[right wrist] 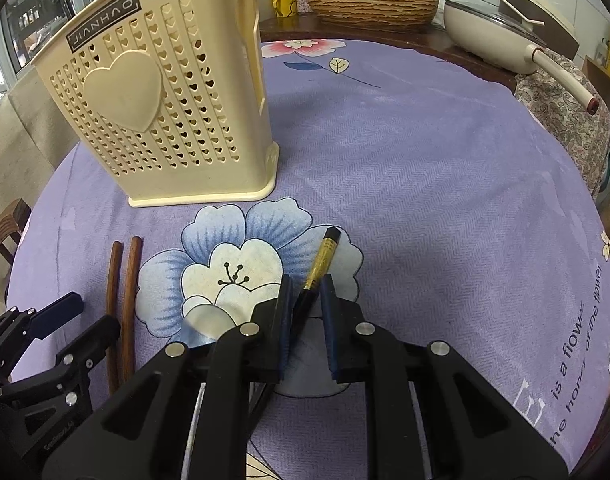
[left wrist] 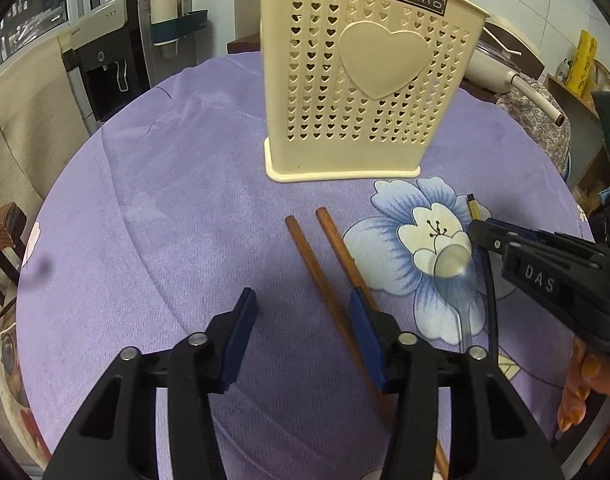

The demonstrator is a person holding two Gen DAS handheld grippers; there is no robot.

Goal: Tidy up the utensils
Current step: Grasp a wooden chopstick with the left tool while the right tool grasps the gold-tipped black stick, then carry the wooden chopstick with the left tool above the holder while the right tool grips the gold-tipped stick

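- The left wrist view alone shows the left gripper [left wrist: 303, 304] with jaws apart over two brown wooden chopsticks [left wrist: 325, 276] on the purple floral tablecloth [left wrist: 185, 200]; one stick lies between the pads, the other passes under the right-hand pad, and neither is clamped.
- Only the right wrist view shows the right gripper [right wrist: 308, 292] closed on a black-and-gold chopstick [right wrist: 319, 268].
- A clear plastic spoon [left wrist: 457, 276] lies on the printed flower.
- The cream utensil holder [right wrist: 157, 112] stands upright beyond.
- The right wrist view adds a woven basket [right wrist: 371, 2] and a pan [right wrist: 501, 36].
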